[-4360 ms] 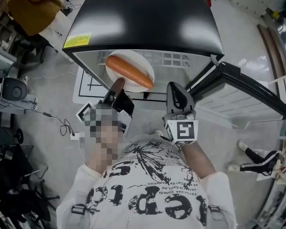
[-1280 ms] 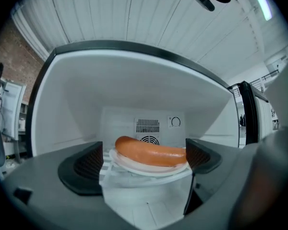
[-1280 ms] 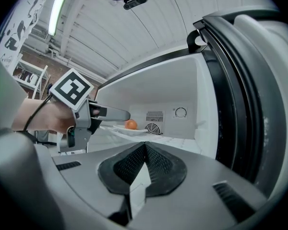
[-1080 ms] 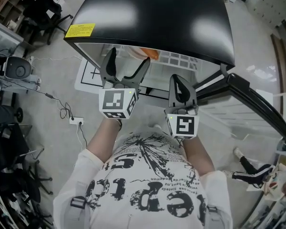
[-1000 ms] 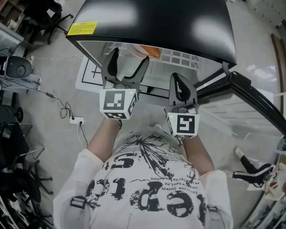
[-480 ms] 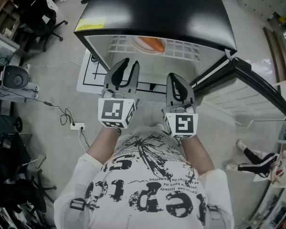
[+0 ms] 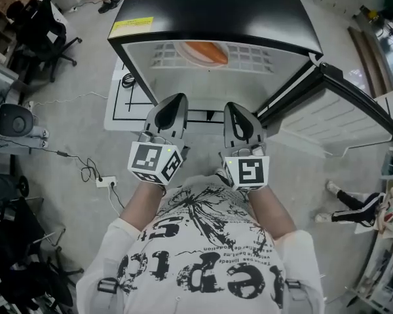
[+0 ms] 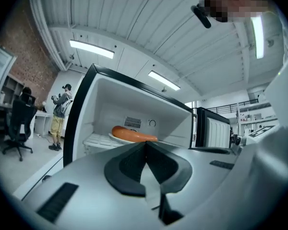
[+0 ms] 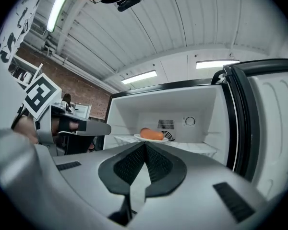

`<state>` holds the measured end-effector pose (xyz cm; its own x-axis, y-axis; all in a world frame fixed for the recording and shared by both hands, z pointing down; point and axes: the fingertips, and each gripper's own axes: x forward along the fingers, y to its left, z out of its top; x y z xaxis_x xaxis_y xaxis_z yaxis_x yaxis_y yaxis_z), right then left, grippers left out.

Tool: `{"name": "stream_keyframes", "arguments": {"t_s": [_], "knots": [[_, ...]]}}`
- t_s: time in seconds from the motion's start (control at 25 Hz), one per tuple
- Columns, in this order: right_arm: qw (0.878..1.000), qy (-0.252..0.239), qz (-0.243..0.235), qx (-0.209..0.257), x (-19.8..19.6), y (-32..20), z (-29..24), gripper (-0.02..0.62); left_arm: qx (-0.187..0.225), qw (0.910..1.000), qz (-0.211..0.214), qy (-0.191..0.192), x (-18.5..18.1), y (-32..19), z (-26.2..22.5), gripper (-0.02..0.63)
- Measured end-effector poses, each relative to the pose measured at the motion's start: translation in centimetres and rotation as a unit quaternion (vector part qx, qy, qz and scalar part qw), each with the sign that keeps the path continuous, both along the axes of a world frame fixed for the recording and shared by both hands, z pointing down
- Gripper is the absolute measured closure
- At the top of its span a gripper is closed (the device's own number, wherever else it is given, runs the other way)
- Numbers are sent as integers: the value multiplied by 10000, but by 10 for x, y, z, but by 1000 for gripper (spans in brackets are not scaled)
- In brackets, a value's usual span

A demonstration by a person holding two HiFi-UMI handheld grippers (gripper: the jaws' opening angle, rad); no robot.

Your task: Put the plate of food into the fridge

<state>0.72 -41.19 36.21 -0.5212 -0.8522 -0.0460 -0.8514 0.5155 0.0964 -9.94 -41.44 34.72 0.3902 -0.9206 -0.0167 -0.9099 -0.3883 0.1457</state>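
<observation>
Placement is looking complete: the plate (image 7: 195,60) bearing a sausage (image 7: 207,50) is sitting on the wire shelf (image 7: 252,56) inside the fridge (image 7: 209,5), well apart from both tools. The left gripper (image 7: 175,101) is hovering before the opening, its jaws having just been closing and now meeting with nothing between them. The right gripper (image 7: 238,108) is likewise pinched together and carrying nothing. The next move is probably calling for the door (image 7: 354,103) — standing wide at the right — to be swung closed.

Bright ceiling strip lights (image 8: 89,48), fisheye-warped edges, sharp focus
</observation>
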Motion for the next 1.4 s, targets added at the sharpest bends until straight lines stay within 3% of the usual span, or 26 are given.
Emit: {"name": "stream_keyframes", "arguments": {"t_s": [0.28,0.44,0.56,0.76,1.4], "knots": [[9997,-37,205,-86,-16,19,9,594,50,9996,257,-94,-6,22,8,598],[9997,16,211,-146,-20,24,16,594,1,9983,524,242,-2,32,11,598],[9996,18,225,-148,-21,25,17,594,51,9983,514,277,-4,36,12,598],[9992,-145,191,-323,-24,28,19,594,374,9961,468,649,-16,45,-4,598],[9975,-469,214,-476,-29,28,10,594,387,9976,221,525,-32,40,-4,598]]}}
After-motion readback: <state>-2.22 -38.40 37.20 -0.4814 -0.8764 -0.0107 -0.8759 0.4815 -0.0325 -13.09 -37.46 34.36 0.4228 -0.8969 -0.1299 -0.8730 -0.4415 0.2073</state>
